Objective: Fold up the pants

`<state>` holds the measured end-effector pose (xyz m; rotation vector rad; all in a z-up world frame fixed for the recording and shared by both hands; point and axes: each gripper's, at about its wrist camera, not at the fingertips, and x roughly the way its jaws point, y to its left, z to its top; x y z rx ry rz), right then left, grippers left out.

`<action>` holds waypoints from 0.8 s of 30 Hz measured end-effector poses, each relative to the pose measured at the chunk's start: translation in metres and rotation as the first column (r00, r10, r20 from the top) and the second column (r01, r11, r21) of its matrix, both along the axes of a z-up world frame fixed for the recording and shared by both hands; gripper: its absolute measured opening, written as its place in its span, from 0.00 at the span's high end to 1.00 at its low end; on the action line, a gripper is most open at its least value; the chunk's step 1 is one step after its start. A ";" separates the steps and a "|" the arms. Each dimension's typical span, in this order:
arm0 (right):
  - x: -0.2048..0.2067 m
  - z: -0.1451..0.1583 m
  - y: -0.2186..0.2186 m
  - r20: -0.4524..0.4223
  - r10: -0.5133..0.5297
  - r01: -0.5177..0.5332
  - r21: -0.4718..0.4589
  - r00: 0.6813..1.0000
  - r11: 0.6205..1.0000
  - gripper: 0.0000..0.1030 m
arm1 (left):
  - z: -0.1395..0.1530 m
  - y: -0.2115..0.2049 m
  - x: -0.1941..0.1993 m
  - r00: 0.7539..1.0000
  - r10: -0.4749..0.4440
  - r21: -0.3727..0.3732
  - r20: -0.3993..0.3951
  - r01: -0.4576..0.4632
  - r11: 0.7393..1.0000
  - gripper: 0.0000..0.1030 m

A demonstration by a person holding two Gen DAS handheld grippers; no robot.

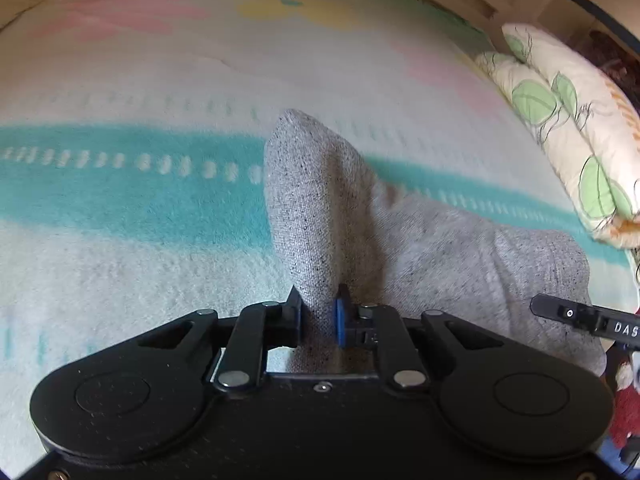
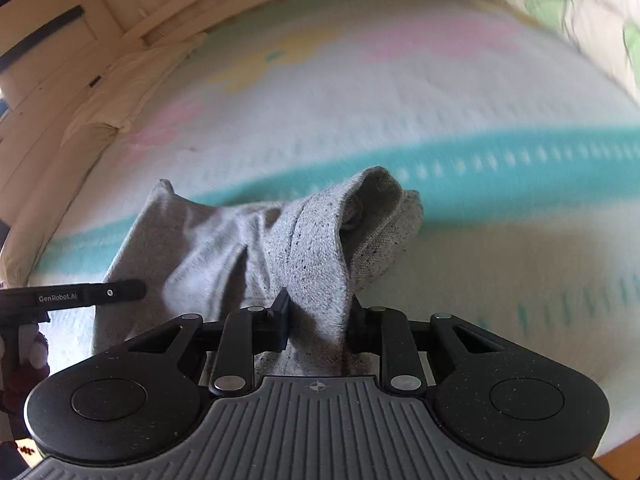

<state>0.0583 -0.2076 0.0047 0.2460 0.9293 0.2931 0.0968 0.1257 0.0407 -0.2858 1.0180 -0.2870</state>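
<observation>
Two tools each pinch a fold of the grey pants, one at either end of the cloth. Seen from its own camera, the left tool [image 1: 318,316] has its jaws drawn in on a narrow ridge of speckled grey pants [image 1: 316,208], with the blue pad [image 1: 340,320] pressed against the right side of that ridge and the black finger against the left. The pinched cloth rises ahead of the tool as a blunt peak, and the rest of the garment spreads off to its right in soft folds over the blanket [image 1: 120,272] on the bed. Further to the right of this tool, past the cloth, lies a pillow [image 1: 568,120] with green leaves printed on it, and the tip of the other tool's finger shows at the right edge, just over the cloth. From the right wrist camera, the right tool [image 2: 318,312] is likewise clamped on a thicker band of the pants [image 2: 312,248], which stands up between its fingers and curls over ahead into an open hem or cuff. The remainder of the cloth trails away to this tool's left, crumpled and partly lifted off the blanket [image 2: 500,260]. A teal stripe with white dashes runs across the blanket beyond both tools. At the left edge of this view the left tool's finger [image 2: 92,294] reaches in over the cloth. A pale wooden bed frame [image 2: 80,80] curves behind the blanket, up and to the left. The background in this view is blurred.
</observation>
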 end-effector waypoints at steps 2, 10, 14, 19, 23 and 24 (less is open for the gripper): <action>0.000 0.013 0.005 0.032 0.014 -0.014 0.010 0.999 1.000 0.77 | 0.011 -0.004 -0.009 0.999 -0.011 0.028 0.040 0.010 1.000 0.83; 0.047 0.062 0.030 0.115 0.035 -0.039 0.029 0.993 0.999 0.77 | 0.073 0.023 -0.007 0.984 0.003 0.065 0.178 -0.015 0.998 0.83; 0.092 0.071 0.049 0.128 0.042 -0.044 0.017 0.991 0.999 0.77 | 0.101 0.043 0.029 0.978 0.021 0.074 0.206 -0.037 0.997 0.83; 0.144 0.066 0.071 0.116 0.044 -0.044 -0.004 0.992 0.999 0.77 | 0.109 0.054 0.075 0.976 0.056 0.098 0.211 -0.078 0.992 0.83; 0.175 0.042 0.081 0.072 0.033 -0.031 -0.021 0.997 0.999 0.76 | 0.085 0.056 0.117 0.981 0.093 0.097 0.168 -0.110 0.989 0.82; 0.183 0.035 0.083 0.061 0.024 -0.022 -0.026 0.998 0.999 0.75 | 0.077 0.057 0.124 0.983 0.096 0.099 0.159 -0.112 0.989 0.82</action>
